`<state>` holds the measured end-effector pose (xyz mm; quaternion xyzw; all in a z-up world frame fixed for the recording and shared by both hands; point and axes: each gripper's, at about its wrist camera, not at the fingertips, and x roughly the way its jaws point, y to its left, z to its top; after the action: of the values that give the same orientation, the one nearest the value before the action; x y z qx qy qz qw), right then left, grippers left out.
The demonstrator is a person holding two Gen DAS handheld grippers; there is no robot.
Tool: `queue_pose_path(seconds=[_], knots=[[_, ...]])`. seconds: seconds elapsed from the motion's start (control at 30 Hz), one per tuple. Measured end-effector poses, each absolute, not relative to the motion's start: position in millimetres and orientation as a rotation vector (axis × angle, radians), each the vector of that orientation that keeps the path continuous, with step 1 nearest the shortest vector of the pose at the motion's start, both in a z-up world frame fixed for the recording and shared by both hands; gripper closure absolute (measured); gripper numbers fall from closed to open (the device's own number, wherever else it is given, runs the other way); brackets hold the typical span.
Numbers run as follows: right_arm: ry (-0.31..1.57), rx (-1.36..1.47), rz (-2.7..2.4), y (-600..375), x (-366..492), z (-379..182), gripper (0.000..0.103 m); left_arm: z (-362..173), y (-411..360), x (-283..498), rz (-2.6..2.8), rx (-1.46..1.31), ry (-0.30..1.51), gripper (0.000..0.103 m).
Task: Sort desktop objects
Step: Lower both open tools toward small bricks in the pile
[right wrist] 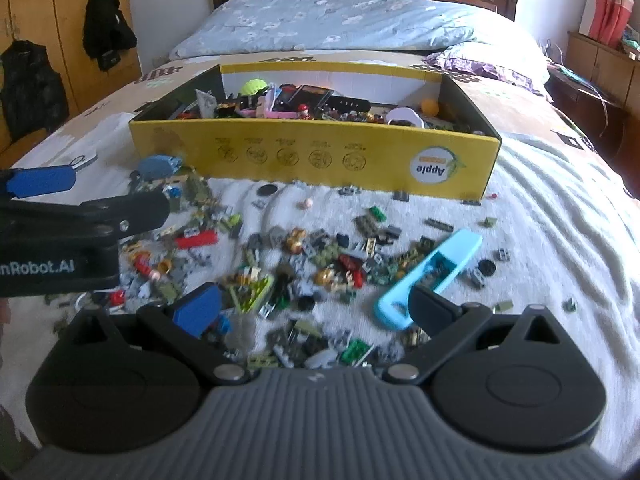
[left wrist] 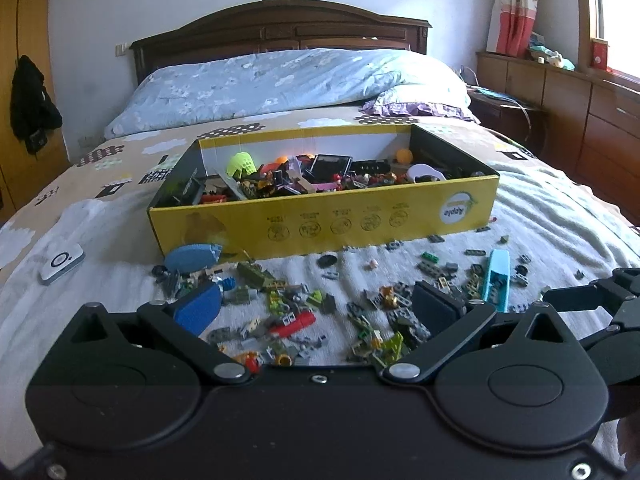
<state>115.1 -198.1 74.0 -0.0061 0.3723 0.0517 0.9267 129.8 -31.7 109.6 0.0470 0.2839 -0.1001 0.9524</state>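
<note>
On a bed [left wrist: 560, 208] covered with a white textured blanket, a yellow cardboard box [left wrist: 320, 220] sat open, printed with the word "Apple" upside down on its near wall. Inside it lay a jumble of toys and small parts, among them a neon-yellow mesh piece [left wrist: 242, 163], an orange ball [left wrist: 403, 155] and a white ring-shaped piece [left wrist: 426, 171].

In front of the box, many small building-brick pieces [right wrist: 320, 256] were scattered over the blanket, in grey, green, red and black. A long light-blue plastic piece [right wrist: 430, 276] lay among them on the right, and a blue rounded toy part [left wrist: 192, 257] rested just beside the box's near left corner. A red brick [right wrist: 197, 239] lay to the left of the pile. A small white device [left wrist: 62, 263] sat apart on the far left of the bed.

The left gripper [left wrist: 316, 308] hovered over the scattered pieces, its jaws spread wide and holding nothing. The right gripper [right wrist: 314, 306] hovered beside it over the same pile, jaws likewise wide apart and empty, its right finger [right wrist: 430, 306] just in front of the light-blue piece. A blue floral duvet [left wrist: 280, 80] and a dark wooden headboard [left wrist: 280, 28] lay beyond the box.
</note>
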Motion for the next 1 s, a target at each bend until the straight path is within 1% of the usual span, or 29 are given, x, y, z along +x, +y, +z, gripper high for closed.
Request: queue_pose_path(seconds=[0.3,0.63,1.0], knots=[[0.766,0.062,0.056,-194,85,57,0.000,94,-17,97,-0.191,0.070,0.602,0.001],[0.736,0.009,0.050,-175,56,44,0.000,66,13,65,-0.120,0.022,0.670,0.001],[0.705,-0.028,0.032,-170,36,37,0.000,60,21,50,-0.077,0.023,0.678,0.001]])
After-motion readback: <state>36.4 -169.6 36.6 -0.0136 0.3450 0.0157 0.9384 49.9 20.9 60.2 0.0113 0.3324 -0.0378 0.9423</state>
